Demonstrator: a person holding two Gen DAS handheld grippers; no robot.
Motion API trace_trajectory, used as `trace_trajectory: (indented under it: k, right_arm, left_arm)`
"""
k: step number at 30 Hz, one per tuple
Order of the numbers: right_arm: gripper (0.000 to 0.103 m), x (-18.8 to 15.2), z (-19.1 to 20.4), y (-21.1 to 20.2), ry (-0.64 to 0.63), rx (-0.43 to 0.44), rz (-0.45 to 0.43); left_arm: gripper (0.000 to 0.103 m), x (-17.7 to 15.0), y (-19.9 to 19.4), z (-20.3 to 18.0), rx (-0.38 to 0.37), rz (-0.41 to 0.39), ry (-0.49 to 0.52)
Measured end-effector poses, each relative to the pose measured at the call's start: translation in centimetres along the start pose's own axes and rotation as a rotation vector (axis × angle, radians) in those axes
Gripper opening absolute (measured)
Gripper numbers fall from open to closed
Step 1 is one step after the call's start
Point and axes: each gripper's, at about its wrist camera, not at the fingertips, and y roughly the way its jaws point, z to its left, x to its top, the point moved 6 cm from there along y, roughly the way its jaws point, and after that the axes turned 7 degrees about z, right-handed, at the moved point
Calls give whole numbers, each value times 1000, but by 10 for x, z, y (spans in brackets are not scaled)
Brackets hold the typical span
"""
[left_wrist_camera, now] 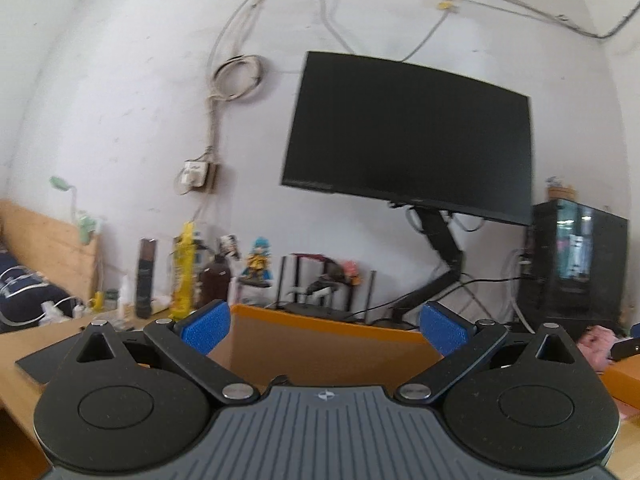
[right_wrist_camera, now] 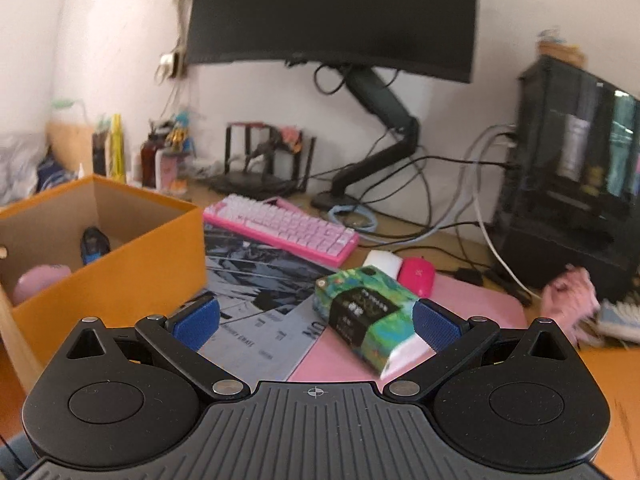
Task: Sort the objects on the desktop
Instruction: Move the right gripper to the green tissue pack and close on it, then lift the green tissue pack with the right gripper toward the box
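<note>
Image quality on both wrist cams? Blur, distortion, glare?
Left wrist: strong fisheye bend, dark corners, the black monitor and shelf clutter soft, open left gripper sharp. Right wrist: motion blur smears the pink cloth and glass-sided PC case; green tissue pack fairly sharp; case glass reflects.

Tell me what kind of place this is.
Most likely a bedroom computer desk at home: a monitor on an arm, a pink keyboard, a glass-sided PC tower, and bedding beside the desk.
</note>
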Motion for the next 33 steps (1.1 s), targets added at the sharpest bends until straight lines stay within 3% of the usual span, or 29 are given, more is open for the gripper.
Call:
trace_trajectory:
  k: [8,12,23,33]
  right_arm:
    - [103,29,-18,84,-149,105,140]
    - [103,33,-31,122,-199,110,210]
    - [103,22,-63,197,-214,199,391]
    - [103,19,-71,229,-207,252,457]
  left_arm:
    - [103,-2,15,16,92,59,-114]
    - [103,-3,21,12,130,74,-157]
    - [103,-5,33,17,168,96,-140]
    - [103,-5,41,11,163,110,-118]
